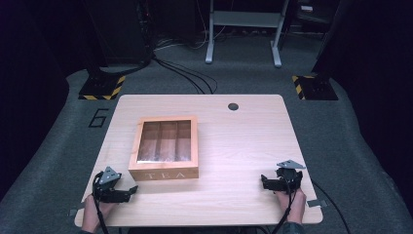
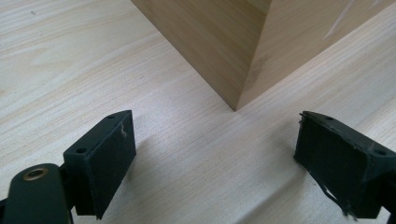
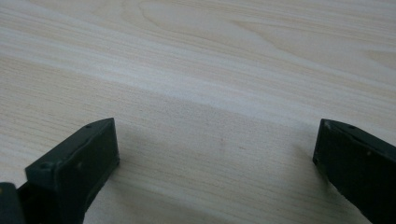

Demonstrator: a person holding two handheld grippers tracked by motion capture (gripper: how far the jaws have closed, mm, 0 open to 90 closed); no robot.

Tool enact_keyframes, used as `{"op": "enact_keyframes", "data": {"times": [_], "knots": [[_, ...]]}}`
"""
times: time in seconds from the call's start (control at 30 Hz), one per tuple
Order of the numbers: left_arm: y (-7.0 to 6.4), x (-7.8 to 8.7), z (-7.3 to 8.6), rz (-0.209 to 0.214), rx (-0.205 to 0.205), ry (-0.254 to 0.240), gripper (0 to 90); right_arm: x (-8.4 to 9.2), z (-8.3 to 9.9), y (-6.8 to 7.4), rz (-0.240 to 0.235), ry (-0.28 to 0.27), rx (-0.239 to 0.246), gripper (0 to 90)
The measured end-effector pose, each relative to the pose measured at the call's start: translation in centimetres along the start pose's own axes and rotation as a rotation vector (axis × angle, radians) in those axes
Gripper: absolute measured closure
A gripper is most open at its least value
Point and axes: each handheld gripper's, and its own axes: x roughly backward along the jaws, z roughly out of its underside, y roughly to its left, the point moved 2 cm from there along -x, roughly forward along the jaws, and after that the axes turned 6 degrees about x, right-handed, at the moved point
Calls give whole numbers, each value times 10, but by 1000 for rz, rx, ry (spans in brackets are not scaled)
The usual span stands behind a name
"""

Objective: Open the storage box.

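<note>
A wooden tea box with a glass lid and "TEA" on its front stands on the left half of the table; its lid is down and three compartments show through the glass. My left gripper rests near the table's front left, open, its jaws pointing at the box's near left corner a short way off. My right gripper sits open at the front right, jaws wide apart over bare wood with nothing between them.
A round cable hole sits near the table's far edge. Beyond the table lie floor cables, a grey stand and two yellow-black striped bases. Bare tabletop stretches between the box and the right gripper.
</note>
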Motion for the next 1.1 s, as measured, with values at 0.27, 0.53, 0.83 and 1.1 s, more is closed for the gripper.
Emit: {"op": "enact_keyframes", "data": {"times": [0.27,0.53,0.83,1.1], "knots": [[0,-2,0,-7,3,1,67,0,0,0,1,-1,-2,0],[1,-3,-1,-5,8,18,7,0,0,0,1,-1,-3,0],[2,6,-3,16,62,-23,0,0,0,0,2,-1,-3,0],[-2,20,-18,52,70,-73,25,0,0,0,2,-1,-3,0]]}}
